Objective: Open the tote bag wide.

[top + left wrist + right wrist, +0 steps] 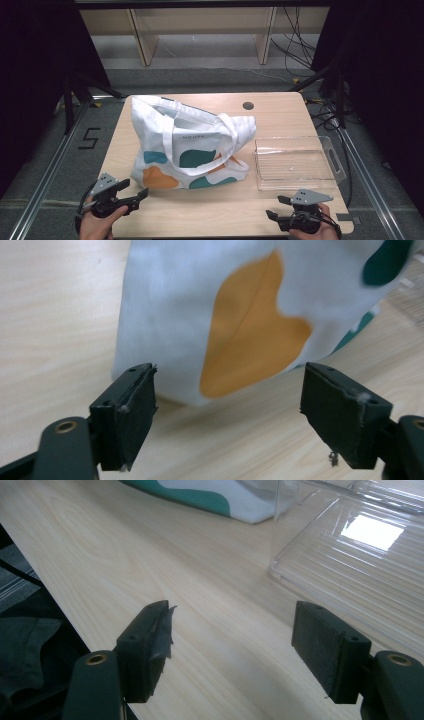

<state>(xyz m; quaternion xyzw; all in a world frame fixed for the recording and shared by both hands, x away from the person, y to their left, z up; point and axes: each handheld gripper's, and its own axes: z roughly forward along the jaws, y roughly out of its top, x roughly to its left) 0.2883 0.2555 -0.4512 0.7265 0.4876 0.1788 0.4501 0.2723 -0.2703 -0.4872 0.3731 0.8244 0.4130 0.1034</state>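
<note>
Here, a white tote bag (187,145) with teal and orange patches lies slumped on the worktop (280,107), left of the middle, its handles draped over its front. Just to its right sits a clear plastic tray (338,165), apart from the bag.

The left claw (142,194) hovers at the near left edge of the worktop, held in the person's left hand (97,225), pointing at the bag's lower left corner. Its jaws are spread wide with nothing between them; in the left gripper view the bag (240,315) fills the space ahead, close but not touched.

The right claw (277,206) is at the near right edge, in the right hand (315,231), also released and empty. In the right gripper view the tray (350,565) lies ahead to the right, with the bag's corner (220,497) farther off.
</note>
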